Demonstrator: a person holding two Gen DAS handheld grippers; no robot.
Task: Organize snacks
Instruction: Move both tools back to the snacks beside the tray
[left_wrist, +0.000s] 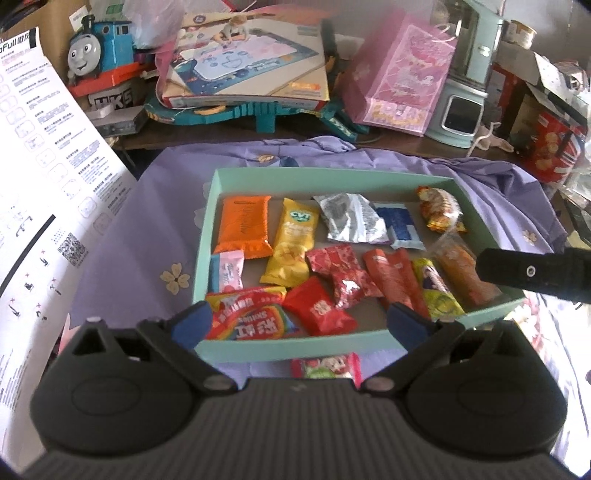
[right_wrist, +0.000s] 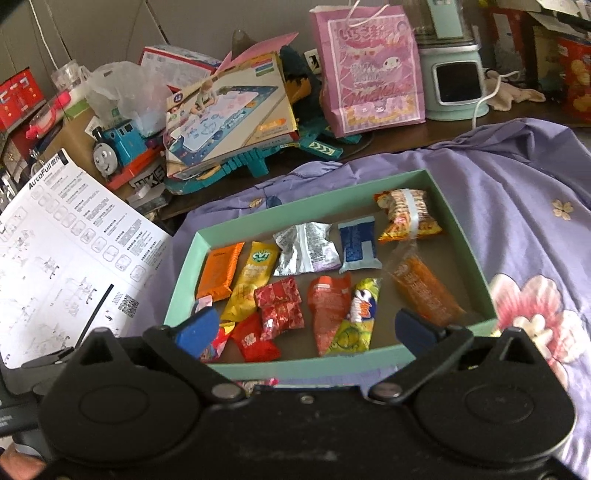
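Both grippers hang with jaws spread wide and nothing between them, the left gripper (left_wrist: 299, 325) and the right gripper (right_wrist: 308, 328) each low in its own view over the near rim of the mint-green box (left_wrist: 295, 350). The box sits mid-frame on the purple flowered cloth (left_wrist: 147, 221), filled with snack packets such as the orange packet (left_wrist: 242, 227) and the yellow packet (left_wrist: 291, 247), while one pink-and-green packet (left_wrist: 327, 365) lies outside, just below the rim.

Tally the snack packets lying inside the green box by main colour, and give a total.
Red: 4 – patterned packet, salmon pouch, plain packet, Skittles bag
Orange: 3 – flat packet, clear-wrapped stick, noodle snack
Yellow: 2 – CVT packet, yellow-green tube
Silver: 1 – crinkled packet
Blue: 1 – blue-white packet
Pink: 1 – small sachet
Total: 12
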